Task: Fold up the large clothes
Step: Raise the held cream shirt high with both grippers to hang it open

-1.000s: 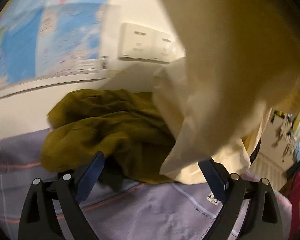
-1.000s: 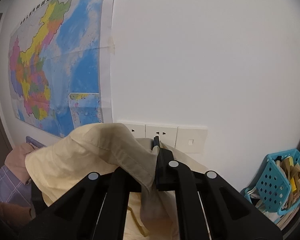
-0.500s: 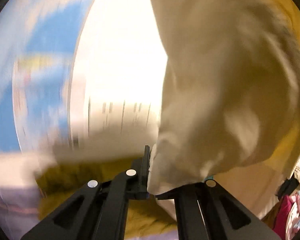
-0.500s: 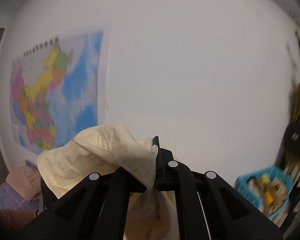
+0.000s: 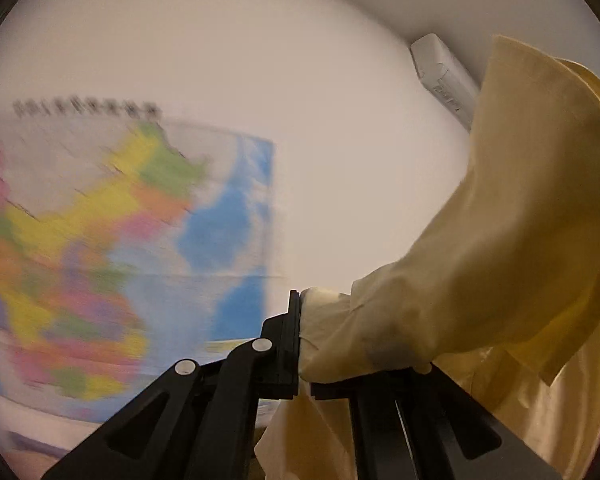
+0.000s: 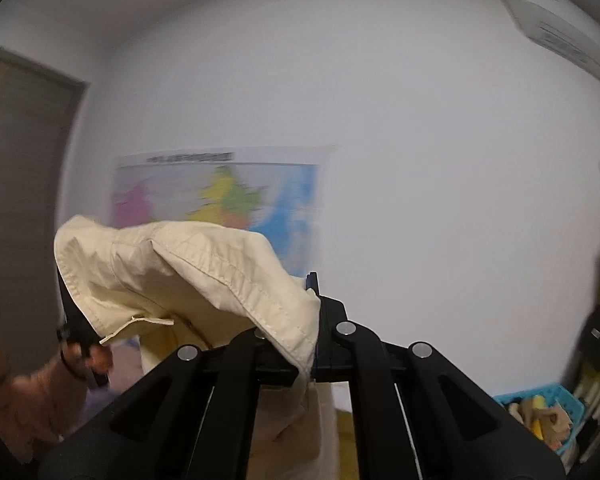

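Both grippers are clamped on the cream garment (image 6: pixel 188 264), which is lifted in front of the map (image 6: pixel 220 192): the left gripper (image 5: pixel 300 344) pinches one bunched edge and the right gripper (image 6: pixel 314 320) a seamed edge, cloth sagging between and below. Judged step: spread it in the air. It is best done by drawing the hands level and apart until the top edge is taut, then lowering it flat.

left gripper (image 5: pixel 300 344): black fingers, 2 silver screws | right gripper (image 6: pixel 314 320): black, blue pad
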`<state>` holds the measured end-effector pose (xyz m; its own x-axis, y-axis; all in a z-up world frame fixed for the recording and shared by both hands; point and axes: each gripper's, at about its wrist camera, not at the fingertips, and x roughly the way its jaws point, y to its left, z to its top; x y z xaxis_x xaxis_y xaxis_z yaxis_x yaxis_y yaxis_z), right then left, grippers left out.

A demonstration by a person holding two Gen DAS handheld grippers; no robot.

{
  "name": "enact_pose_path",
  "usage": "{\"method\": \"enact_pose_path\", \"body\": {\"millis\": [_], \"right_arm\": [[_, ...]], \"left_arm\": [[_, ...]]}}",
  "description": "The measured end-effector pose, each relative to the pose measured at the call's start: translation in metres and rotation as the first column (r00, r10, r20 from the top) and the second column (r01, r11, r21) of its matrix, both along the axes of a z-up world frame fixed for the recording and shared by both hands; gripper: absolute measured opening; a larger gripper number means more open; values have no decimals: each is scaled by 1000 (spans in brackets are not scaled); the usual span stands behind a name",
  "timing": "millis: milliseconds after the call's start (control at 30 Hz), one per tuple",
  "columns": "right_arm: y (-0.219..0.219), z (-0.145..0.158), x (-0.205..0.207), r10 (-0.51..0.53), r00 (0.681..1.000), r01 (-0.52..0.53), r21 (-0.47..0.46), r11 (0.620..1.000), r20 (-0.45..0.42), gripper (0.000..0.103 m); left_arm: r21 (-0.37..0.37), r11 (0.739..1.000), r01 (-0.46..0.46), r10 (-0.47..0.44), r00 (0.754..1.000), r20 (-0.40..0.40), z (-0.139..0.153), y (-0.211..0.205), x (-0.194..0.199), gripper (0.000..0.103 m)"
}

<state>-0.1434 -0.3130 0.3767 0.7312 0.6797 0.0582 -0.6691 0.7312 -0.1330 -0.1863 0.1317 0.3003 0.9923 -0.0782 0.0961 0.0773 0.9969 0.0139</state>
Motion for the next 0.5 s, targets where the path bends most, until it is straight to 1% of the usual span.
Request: {"method": "enact_pose_path", "body": {"millis": [33, 67, 100, 167, 200, 267, 333, 367, 400, 433, 467, 500], "right_arm": [[7, -4, -9, 41, 999, -41, -11, 999, 4, 3], [11, -7, -16, 82, 997, -82, -11, 997, 4, 3], [15, -10, -22, 129, 992, -129, -5, 992, 0, 3], [23, -17, -34, 212, 977, -212, 6, 977, 1, 3], [27, -22, -34, 250, 968, -250, 17, 968, -11, 3], [37, -36, -26, 322, 945, -320, 40, 947, -61, 3], [52, -50, -14, 345, 933, -342, 42, 939, -103, 3], [64, -61, 1, 360, 920, -358, 46, 933, -152, 4], [78, -72, 20, 370, 905, -367, 53, 929, -209, 4], [99, -90, 48, 361, 884, -365, 45, 930, -296, 4], [113, -107, 69, 339, 870, -349, 36, 936, -357, 4], [129, -125, 96, 324, 843, -340, 40, 940, -430, 4]], "left_arm": [[18, 999, -27, 26, 1000, 7, 4, 2, -21, 2], [43, 996, -74, 73, 997, 17, 6, 6, -47, 2], [62, 992, -114, 113, 993, 14, 0, 13, -42, 2], [84, 984, -159, 160, 987, -9, 2, 24, -74, 2], [88, 981, -172, 175, 984, -26, 4, 28, -83, 2], [111, 970, -216, 224, 972, -69, 0, 36, -98, 2], [152, 956, -253, 269, 958, -97, -8, 42, -94, 2], [154, 952, -265, 284, 951, -122, -13, 40, -97, 2], [157, 950, -271, 298, 937, -180, -23, 43, -83, 2], [154, 949, -276, 306, 925, -226, -34, 44, -73, 2], [133, 951, -279, 307, 900, -309, -49, 60, -45, 2], [135, 947, -291, 321, 880, -352, -63, 70, -29, 2]]}}
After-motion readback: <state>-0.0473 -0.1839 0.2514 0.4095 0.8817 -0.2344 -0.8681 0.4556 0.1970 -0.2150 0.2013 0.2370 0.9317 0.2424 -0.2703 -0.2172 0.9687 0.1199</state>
